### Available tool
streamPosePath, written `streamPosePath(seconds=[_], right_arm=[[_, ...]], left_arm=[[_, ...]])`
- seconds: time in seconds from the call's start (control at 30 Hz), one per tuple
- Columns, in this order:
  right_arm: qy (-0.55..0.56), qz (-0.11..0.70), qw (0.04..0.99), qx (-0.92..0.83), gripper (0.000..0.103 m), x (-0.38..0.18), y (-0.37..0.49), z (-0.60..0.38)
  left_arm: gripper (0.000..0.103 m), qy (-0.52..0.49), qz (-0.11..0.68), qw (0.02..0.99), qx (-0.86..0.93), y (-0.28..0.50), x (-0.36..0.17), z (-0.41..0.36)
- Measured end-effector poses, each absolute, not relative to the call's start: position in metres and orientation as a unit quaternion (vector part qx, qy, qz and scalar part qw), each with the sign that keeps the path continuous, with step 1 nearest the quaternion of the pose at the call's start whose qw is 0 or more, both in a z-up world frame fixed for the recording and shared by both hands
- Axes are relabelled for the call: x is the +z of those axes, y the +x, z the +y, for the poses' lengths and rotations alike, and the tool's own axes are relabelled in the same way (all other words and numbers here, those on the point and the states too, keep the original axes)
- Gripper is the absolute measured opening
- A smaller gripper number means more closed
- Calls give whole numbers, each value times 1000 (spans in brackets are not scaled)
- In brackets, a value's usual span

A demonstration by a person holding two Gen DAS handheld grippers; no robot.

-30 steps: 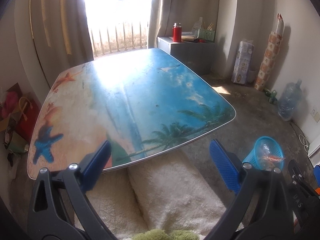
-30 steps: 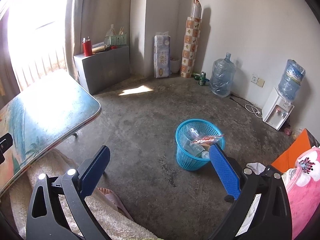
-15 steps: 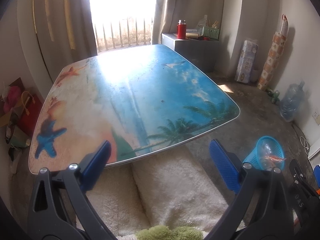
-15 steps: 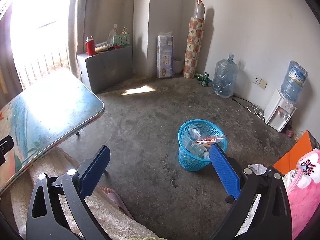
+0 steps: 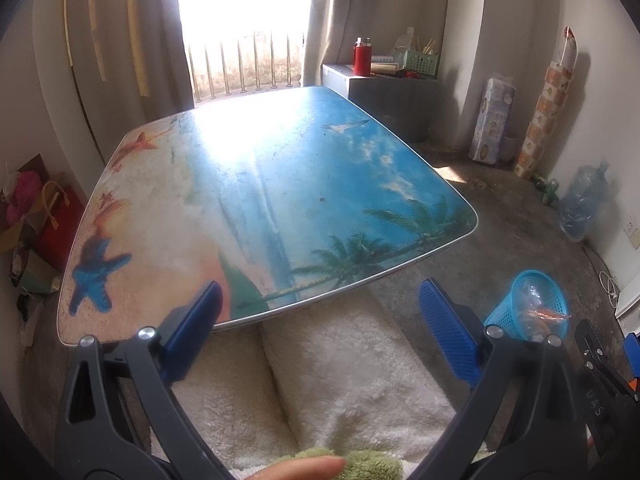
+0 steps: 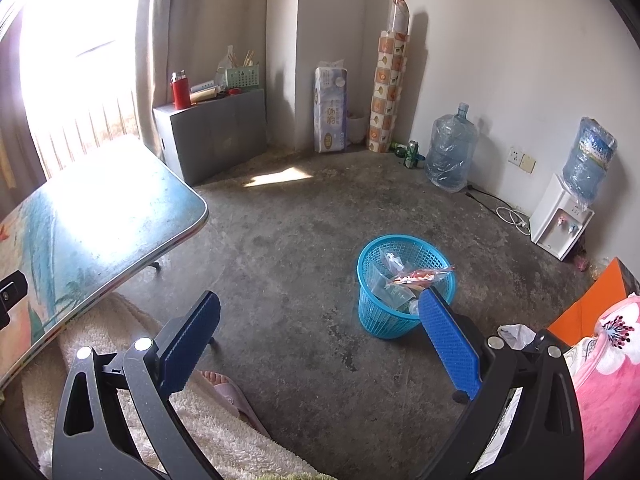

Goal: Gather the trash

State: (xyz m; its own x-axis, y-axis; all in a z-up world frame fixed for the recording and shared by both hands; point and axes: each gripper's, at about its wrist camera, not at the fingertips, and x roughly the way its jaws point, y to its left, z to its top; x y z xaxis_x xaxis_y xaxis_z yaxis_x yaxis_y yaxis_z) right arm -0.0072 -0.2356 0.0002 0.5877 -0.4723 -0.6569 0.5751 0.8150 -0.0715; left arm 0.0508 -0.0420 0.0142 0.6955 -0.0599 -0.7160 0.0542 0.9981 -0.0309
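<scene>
- Trash, a red-and-clear wrapper [image 6: 420, 274] among clear plastic pieces, lay in a blue basket [image 6: 384, 320] standing on the bare concrete floor [image 6: 300, 248], well apart from the table.
- The left gripper [image 5: 320, 332] hung with its blue pads spread wide and nothing between them, above the near edge of a low table [image 5: 260, 200] printed with a beach scene of palms and a starfish.
- The right gripper [image 6: 320, 340] was also spread wide and empty, its right pad overlapping the basket's near rim in the right wrist view.
- A fluffy cream blanket [image 5: 340, 380] covered the person's lap below the table edge; a fingertip [image 5: 304, 470] showed at the bottom of the left wrist view, and a foot in a pink slipper [image 6: 228, 390] rested on the floor.
- A red flask [image 6: 181, 92] stood on a grey box [image 6: 216, 132] near the bright window, and a large water bottle [image 6: 450, 152] stood against the far wall.
</scene>
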Motion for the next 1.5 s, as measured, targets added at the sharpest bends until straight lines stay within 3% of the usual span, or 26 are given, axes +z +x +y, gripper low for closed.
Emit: streamPosePath(seconds=[1.5], right_arm=[[75,345,888,-296,97,3,-10,-235]], left_arm=[[95,-6,394,918,-42,51,19,-44]])
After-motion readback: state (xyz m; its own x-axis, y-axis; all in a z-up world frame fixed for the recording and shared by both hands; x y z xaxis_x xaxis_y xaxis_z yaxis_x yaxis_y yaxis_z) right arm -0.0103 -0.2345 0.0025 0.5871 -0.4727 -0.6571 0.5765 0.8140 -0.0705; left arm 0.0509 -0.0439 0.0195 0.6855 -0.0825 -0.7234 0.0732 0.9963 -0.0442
